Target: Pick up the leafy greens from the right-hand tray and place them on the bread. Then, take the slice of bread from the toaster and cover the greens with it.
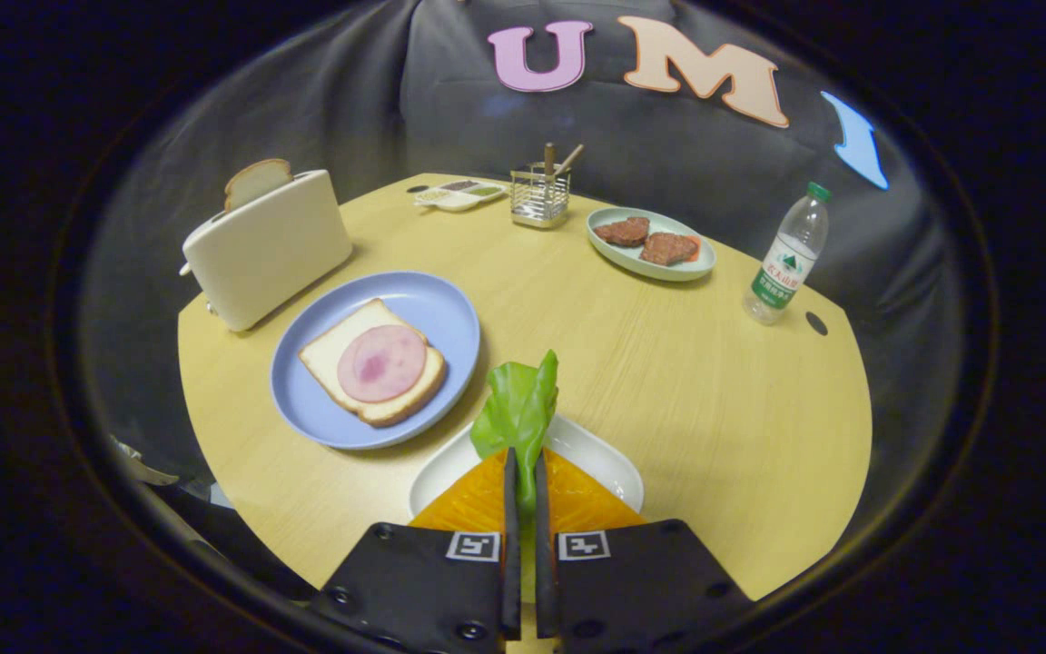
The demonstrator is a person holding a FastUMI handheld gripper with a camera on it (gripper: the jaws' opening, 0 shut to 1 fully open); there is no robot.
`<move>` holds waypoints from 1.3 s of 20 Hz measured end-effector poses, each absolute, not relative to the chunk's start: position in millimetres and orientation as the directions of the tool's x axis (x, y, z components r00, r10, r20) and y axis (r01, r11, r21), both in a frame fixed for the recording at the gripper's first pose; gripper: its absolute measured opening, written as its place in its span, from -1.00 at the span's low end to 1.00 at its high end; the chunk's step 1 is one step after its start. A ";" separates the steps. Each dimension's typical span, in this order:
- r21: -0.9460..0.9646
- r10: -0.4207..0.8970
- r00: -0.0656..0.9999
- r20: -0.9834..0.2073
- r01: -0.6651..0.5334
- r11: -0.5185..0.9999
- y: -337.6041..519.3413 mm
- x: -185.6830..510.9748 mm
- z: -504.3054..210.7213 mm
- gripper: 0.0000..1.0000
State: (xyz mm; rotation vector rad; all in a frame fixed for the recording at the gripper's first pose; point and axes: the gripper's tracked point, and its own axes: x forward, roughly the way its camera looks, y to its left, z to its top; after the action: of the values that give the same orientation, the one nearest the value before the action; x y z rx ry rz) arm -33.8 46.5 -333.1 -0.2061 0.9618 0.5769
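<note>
Tongs (523,468) clench the leafy greens (518,411) above the white tray (609,463) (blue plate (432,313) and toaster (269,245) beyond).

The gripper view looks forward and down along its two fingers (523,481), pinched on the leafy greens (518,413), from low and close above the table's (714,400) near edge toward the booth wall.

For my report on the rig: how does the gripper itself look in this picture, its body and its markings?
The gripper has two wide, flat, dark plates, angular in outline, with small round screw holes near their corners. Each plate carries one square black-and-white coded marker beside the central gap. Two thin, straight, blade-like fingers run forward side by side from the plates.
</note>
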 end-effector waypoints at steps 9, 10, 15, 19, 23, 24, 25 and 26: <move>0.070 0.401 0.463 -0.790 -0.582 0.810 81.4 -39.2 -296.0 -0.81; 0.067 0.403 0.465 -0.788 -0.587 0.807 86.0 -39.7 -292.5 -0.81; 0.063 0.426 0.465 -0.776 -0.615 0.786 115.0 -40.1 -280.8 -0.81; 0.066 0.446 0.454 -0.771 -0.640 0.766 138.9 -38.7 -276.6 -0.81; 0.079 0.470 0.433 -0.769 -0.665 0.743 166.9 -38.5 -277.7 -0.81; 0.082 0.475 0.426 -0.770 -0.672 0.736 173.7 -39.2 -278.7 -0.81; 0.085 0.478 0.418 -0.772 -0.678 0.730 180.0 -40.5 -279.5 -0.81; 0.090 0.484 0.411 -0.773 -0.684 0.724 186.9 -40.4 -280.8 -0.81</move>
State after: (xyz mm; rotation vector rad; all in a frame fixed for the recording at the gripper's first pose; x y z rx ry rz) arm -40.4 186.9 -280.8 -0.2564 0.8772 0.7453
